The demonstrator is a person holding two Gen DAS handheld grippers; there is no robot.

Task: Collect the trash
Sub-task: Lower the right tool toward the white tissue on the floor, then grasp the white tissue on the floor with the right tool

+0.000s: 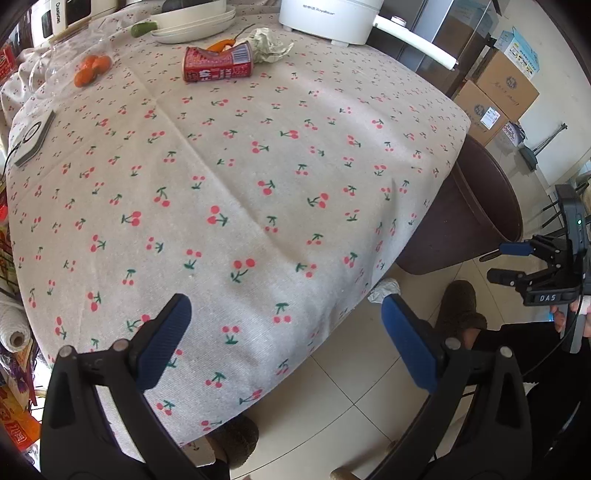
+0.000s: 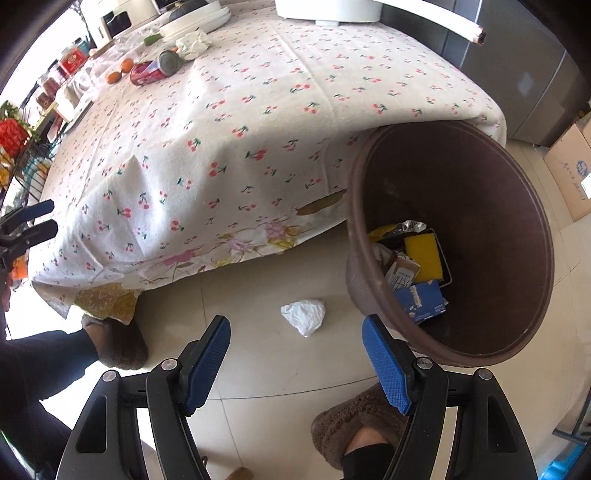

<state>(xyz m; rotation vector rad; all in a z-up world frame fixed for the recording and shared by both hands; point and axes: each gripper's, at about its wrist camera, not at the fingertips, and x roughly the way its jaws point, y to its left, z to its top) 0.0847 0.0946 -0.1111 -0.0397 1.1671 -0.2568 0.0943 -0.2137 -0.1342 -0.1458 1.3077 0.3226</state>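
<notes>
A dented red can (image 1: 217,64) lies on its side at the far end of the cherry-print tablecloth (image 1: 236,177), beside a crumpled paper wad (image 1: 269,45); both also show in the right wrist view, the can (image 2: 153,70) and the wad (image 2: 194,43). A brown trash bin (image 2: 517,221) stands by the table corner with several pieces of trash inside. A white crumpled wad (image 2: 304,316) lies on the floor beside it. My left gripper (image 1: 284,339) is open and empty over the table's near edge. My right gripper (image 2: 295,358) is open and empty above the floor wad.
Stacked white plates (image 1: 195,22), a white cooking pot (image 1: 332,18), tangerines (image 1: 92,68), a green pepper (image 1: 144,27) and a small device (image 1: 33,138) sit on the table. Cardboard boxes (image 1: 498,96) stand behind the bin. The person's slippered feet (image 2: 354,424) rest on the tiled floor.
</notes>
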